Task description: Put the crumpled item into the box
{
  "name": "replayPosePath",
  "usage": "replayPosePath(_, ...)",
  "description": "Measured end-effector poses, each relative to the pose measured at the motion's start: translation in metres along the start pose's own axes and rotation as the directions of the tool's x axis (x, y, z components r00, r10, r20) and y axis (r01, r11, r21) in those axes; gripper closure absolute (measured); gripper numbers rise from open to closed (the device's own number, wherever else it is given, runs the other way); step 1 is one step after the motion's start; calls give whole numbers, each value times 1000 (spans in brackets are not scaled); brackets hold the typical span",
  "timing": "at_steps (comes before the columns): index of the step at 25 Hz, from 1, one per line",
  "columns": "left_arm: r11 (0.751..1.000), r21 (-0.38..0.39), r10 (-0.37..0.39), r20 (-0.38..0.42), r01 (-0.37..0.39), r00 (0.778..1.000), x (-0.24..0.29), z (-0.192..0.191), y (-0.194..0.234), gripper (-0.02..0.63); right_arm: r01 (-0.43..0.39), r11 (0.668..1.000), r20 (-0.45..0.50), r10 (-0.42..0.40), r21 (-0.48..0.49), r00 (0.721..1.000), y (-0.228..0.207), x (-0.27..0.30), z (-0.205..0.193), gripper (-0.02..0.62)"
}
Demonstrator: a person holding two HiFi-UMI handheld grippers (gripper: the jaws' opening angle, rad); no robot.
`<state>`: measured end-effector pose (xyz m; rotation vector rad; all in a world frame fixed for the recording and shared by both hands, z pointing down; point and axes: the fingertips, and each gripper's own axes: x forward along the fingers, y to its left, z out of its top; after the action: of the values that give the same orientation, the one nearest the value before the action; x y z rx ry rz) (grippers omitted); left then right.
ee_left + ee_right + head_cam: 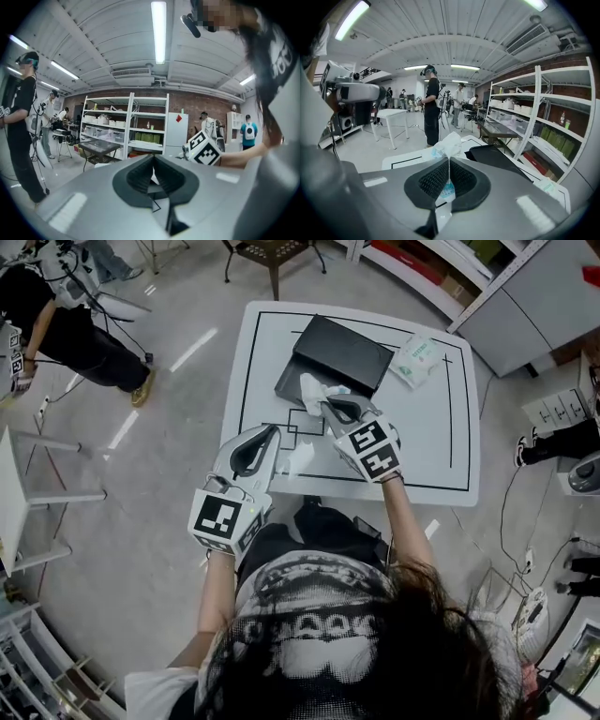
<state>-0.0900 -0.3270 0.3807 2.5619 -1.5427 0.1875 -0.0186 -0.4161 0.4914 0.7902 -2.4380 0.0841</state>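
A crumpled white wrapper with blue print [312,390] [449,145] is pinched in my right gripper [327,408] [448,162], which is shut on it and holds it above the table. The wrapper hangs just at the near-left edge of the black box [337,354] [498,160], which lies flat on the far middle of the white table [441,442]. My left gripper [272,431] [153,162] hovers over the table's front left, jaws shut with nothing between them. The right gripper's marker cube [203,147] shows in the left gripper view.
A sealed tissue pack [415,360] [551,186] lies to the right of the box. Black lines mark the tabletop. A brown stool [273,253] stands beyond the table, with shelving at the far right. People stand in the room [432,106], one at the left [56,329].
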Motion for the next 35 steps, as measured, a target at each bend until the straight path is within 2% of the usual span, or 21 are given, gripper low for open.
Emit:
replayPosePath(7, 999, 4, 47, -12, -47, 999, 17, 0, 7, 606, -54, 995, -102, 46, -84, 994, -26, 55, -22, 588)
replayPosePath(15, 996, 3, 94, -28, -94, 995, 24, 0, 13, 606, -112, 981, -232, 73, -161, 970, -38, 110, -50, 588)
replayPosePath(23, 992, 4, 126, -42, -126, 991, 23, -2, 15, 606, -154, 975, -298, 101, -158, 949, -40, 140, -64, 588)
replayPosePath(32, 989, 0, 150, -57, -150, 987, 13, -6, 19, 606, -152, 982, -354, 103, -113, 929, -43, 156, -77, 584)
replayPosePath(35, 989, -1, 150, -61, -150, 987, 10, -8, 20, 606, -144, 986, -344, 106, -86, 933, -43, 157, -78, 559)
